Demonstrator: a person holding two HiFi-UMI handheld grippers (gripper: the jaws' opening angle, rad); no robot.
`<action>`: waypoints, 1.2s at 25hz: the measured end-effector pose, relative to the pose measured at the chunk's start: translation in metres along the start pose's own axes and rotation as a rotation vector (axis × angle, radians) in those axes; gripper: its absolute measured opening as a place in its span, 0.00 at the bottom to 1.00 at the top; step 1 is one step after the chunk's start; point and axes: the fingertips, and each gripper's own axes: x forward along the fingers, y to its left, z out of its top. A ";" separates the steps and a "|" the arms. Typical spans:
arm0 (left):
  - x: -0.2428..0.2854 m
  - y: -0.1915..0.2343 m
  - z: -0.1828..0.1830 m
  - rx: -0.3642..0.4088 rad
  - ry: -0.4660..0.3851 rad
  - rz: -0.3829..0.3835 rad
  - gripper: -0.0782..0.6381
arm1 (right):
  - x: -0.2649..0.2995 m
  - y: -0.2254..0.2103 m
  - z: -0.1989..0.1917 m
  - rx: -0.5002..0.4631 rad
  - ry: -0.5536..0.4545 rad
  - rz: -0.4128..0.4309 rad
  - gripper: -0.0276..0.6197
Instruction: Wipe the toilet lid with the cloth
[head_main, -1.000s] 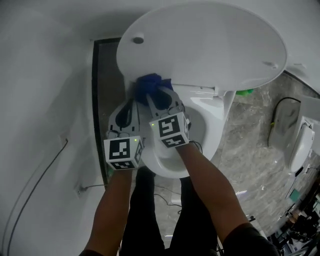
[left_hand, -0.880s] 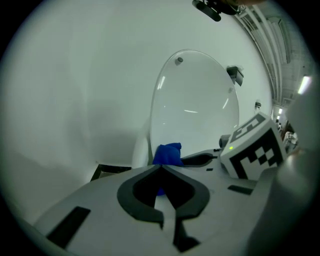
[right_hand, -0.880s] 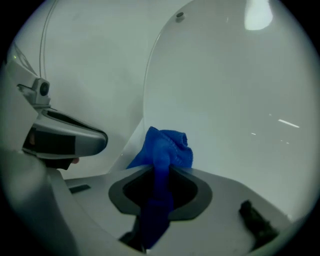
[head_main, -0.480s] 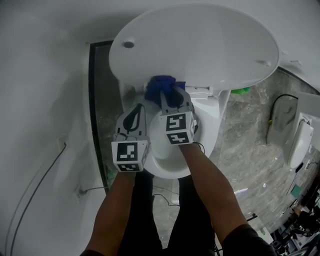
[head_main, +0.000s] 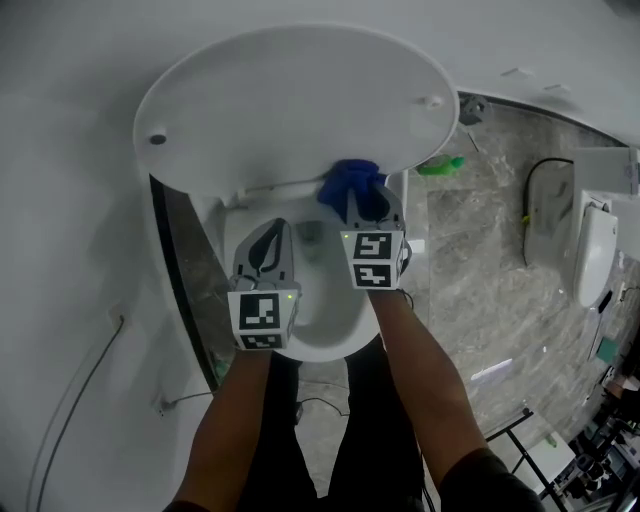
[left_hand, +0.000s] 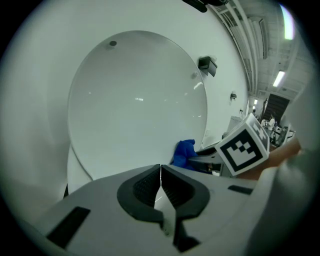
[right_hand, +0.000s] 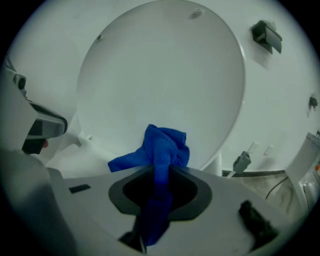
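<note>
The white oval toilet lid (head_main: 300, 100) stands raised, and fills the left gripper view (left_hand: 135, 100) and the right gripper view (right_hand: 165, 75). My right gripper (head_main: 364, 208) is shut on a bunched blue cloth (head_main: 352, 186), which touches the lid's lower right edge. In the right gripper view the cloth (right_hand: 162, 147) sticks out between the closed jaws of the right gripper (right_hand: 160, 172). My left gripper (head_main: 268, 238) hangs over the bowl (head_main: 330, 350), shut with nothing in it. From the left gripper (left_hand: 160, 169) the cloth (left_hand: 184, 152) shows to the right.
A white wall runs along the left with a thin cable (head_main: 80, 400). A green object (head_main: 440, 165) lies on the marble floor beside the toilet. Further right are a black cable (head_main: 535, 200) and a white appliance (head_main: 590, 260). My legs stand in front of the bowl.
The right gripper has carried the blue cloth to the right along the lid's lower edge. The left gripper has moved right alongside it, still shut.
</note>
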 end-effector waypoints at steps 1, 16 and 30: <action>0.001 -0.006 0.004 -0.003 -0.003 -0.004 0.13 | -0.003 -0.011 -0.004 0.013 0.006 -0.021 0.17; -0.079 0.044 0.117 0.086 -0.208 0.045 0.13 | -0.120 -0.003 0.013 0.229 -0.196 0.080 0.17; -0.059 0.065 0.278 0.622 -0.130 -0.229 0.27 | -0.239 0.098 0.087 0.578 -0.385 0.204 0.17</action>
